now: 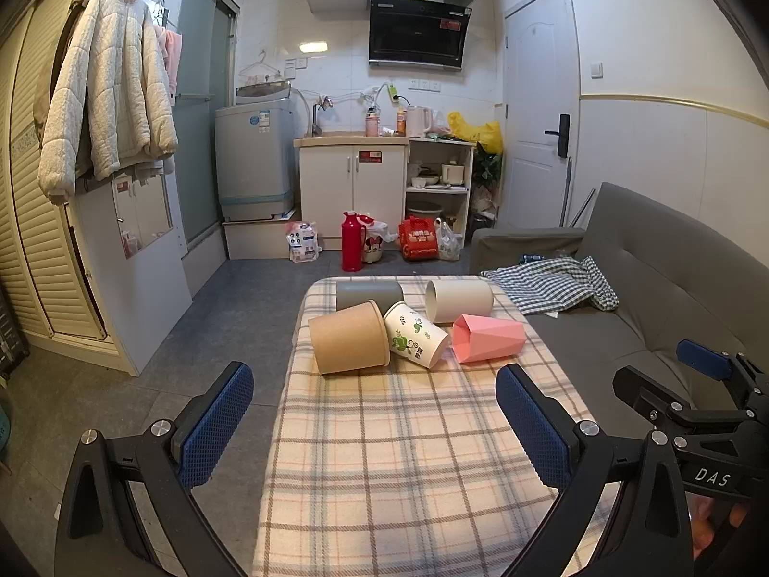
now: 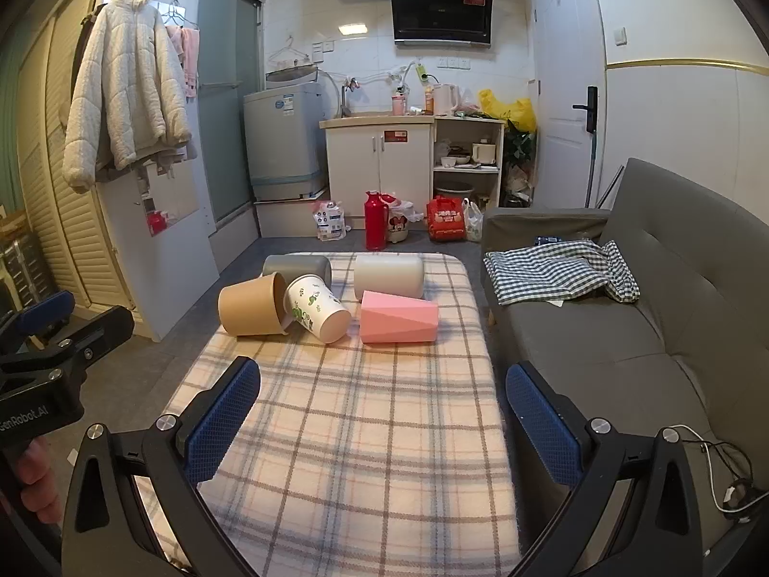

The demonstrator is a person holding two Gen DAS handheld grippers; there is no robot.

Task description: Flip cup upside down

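5 cups [image 1: 348, 339] lie sideways on counter [image 1: 408, 457]; left hand-held gripper [image 1: 375, 425] and right hand-held gripper [image 2: 383, 420] wide open, empty.

White letters "DAS" stood on the black frame of the right gripper [image 1: 711, 375], seen at the right edge of the left wrist view. White letters reading "GenRobot.AI", the first partly cut off, stood on the black frame of the left gripper [image 2: 43, 332], at the left edge of the right wrist view. A red label on the white cabinet door [image 2: 395, 135], a red sticker on the black range hood [image 2: 440, 9] and printing on the red gift bag [image 2: 447, 218] were too small to read.
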